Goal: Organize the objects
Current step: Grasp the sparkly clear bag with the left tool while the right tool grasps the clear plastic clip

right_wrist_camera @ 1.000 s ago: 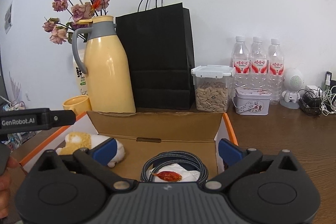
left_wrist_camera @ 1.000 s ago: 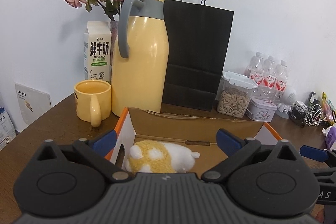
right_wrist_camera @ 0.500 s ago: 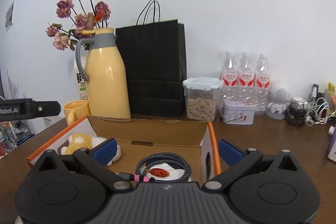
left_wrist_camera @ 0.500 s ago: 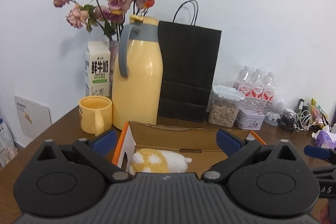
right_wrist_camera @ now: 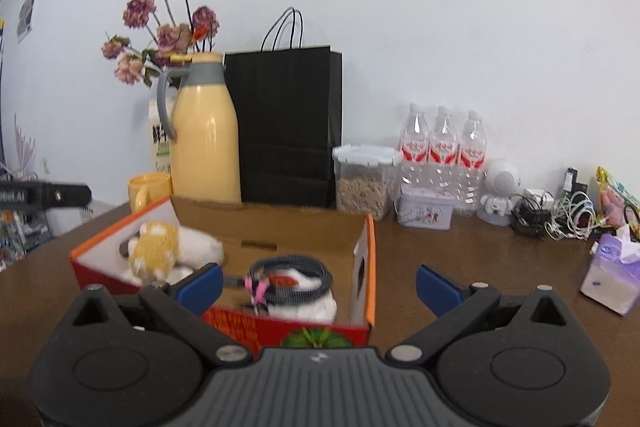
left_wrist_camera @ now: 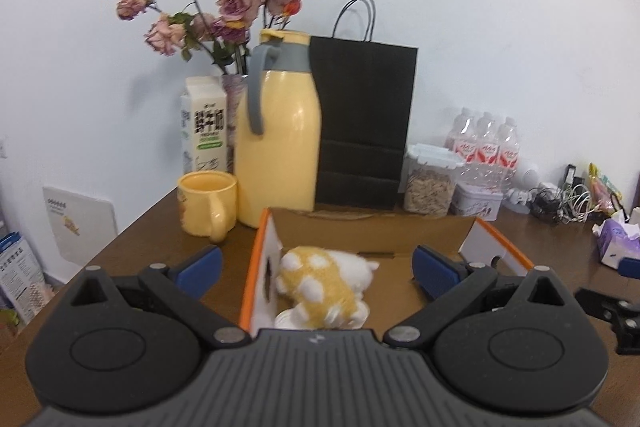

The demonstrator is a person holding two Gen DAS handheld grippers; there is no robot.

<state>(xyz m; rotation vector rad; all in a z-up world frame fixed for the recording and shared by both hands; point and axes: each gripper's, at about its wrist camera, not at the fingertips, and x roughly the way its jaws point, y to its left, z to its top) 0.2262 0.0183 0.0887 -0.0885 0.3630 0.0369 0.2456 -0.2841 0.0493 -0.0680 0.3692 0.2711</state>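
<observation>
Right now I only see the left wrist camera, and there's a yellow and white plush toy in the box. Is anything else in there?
Observer: Yes. The right wrist view shows a coiled grey cable lying in the box, to the right of the plush toy.
Operator: Is the cable on the bare cardboard?
Observer: No, it rests on something white; I cannot tell what it is.
Operator: Is my other gripper holding anything?
Observer: No. The right gripper is open, with nothing between its fingers.
</observation>
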